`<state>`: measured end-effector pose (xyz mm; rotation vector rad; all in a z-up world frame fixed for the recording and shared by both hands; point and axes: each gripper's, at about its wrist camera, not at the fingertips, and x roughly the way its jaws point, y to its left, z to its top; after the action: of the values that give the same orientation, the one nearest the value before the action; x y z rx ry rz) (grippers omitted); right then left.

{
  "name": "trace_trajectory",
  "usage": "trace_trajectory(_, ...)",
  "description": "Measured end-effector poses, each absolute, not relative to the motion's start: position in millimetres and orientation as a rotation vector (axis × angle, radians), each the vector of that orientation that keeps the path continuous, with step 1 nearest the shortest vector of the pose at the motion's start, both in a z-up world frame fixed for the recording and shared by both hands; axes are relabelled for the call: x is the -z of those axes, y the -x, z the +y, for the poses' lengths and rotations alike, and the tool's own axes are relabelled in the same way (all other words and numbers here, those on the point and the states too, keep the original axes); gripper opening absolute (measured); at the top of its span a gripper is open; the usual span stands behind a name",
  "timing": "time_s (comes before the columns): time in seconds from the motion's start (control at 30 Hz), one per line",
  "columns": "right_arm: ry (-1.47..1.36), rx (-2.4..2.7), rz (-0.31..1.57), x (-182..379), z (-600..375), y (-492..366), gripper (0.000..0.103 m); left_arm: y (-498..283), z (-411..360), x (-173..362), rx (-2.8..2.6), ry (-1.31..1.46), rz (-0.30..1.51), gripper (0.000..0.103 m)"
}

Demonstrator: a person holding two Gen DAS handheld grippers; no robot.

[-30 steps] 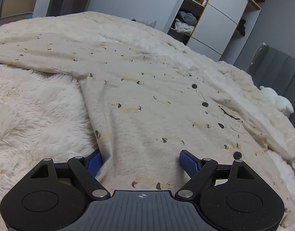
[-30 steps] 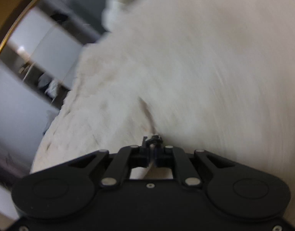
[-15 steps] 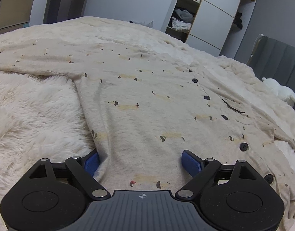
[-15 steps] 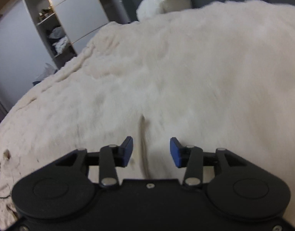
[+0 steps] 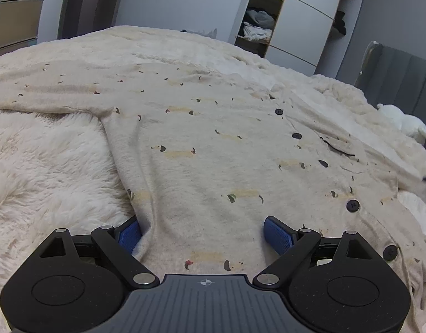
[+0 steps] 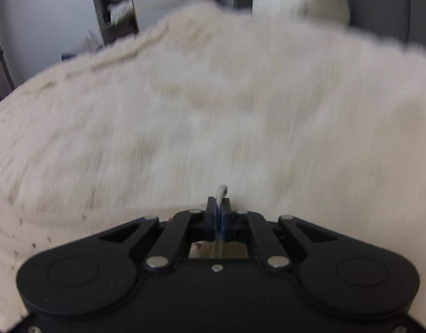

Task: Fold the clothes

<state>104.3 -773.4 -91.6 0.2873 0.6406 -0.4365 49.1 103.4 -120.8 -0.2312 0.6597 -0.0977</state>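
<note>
Fluffy cream bed blanket carries a beige dachshund-print buttoned cardigan; left tool gapes wide over its hem, right tool pinches cream fabric.

- Left gripper: jaws spread wide, blue pads well apart; held low, tilted forward and down, one finger at each side of a stretch of cloth without clamping it.
- Right gripper: jaws pressed together, a thin strip of pale fabric pinched between the pads and poking out past the tips. View blurred.
</note>
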Motion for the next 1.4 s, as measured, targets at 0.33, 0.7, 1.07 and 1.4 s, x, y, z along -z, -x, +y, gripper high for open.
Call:
trace_trajectory(0.33, -0.099, 0.553, 0.833, 114, -750, -139, 0.039, -49, 105, 120, 0.102, 0.227, 0.66, 0.088)
trace_trajectory(0.7, -0.852, 0.449, 0.592, 132, -770, 1, 0.046, -41, 104, 99, 0.107, 0.224, 0.656, 0.088)
trace_trajectory(1.07, -1.389, 0.513, 0.486, 194, -767, 12, 0.018, -14, 114, 53, 0.153, 0.232, 0.576, 0.088)
trace_trajectory(1.4, -1.586, 0.533, 0.329, 219, -735, 22, 0.04, 1, 117, 55, 0.164, 0.235, 0.594, 0.088)
